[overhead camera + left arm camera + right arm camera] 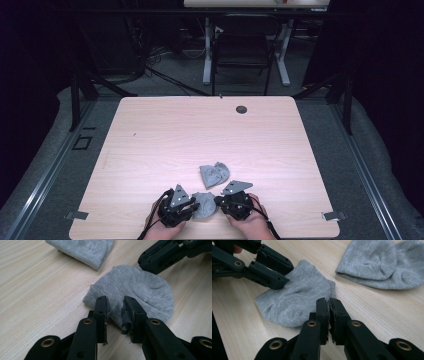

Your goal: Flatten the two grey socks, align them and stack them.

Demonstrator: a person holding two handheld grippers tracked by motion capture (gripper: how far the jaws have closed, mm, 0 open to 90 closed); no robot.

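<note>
A grey sock [204, 206] lies near the table's front edge between my two grippers. My left gripper [115, 303] holds the sock's [140, 287] near edge, with the fabric bunched across the gap between its jaws. From the other side, my right gripper [329, 302] has its jaws almost together, pinching the thin edge of the same sock [297, 297]. In the high view the left gripper [195, 205] and right gripper [218, 201] face each other over it. A second grey sock [214, 174], crumpled, lies just beyond, apart from both grippers.
The pale wooden table [165, 130] has a round dark grommet [241, 109] near its far edge. Behind the table, a chair [242, 50] and a white-legged desk stand on the floor. The person's hands come in at the front edge.
</note>
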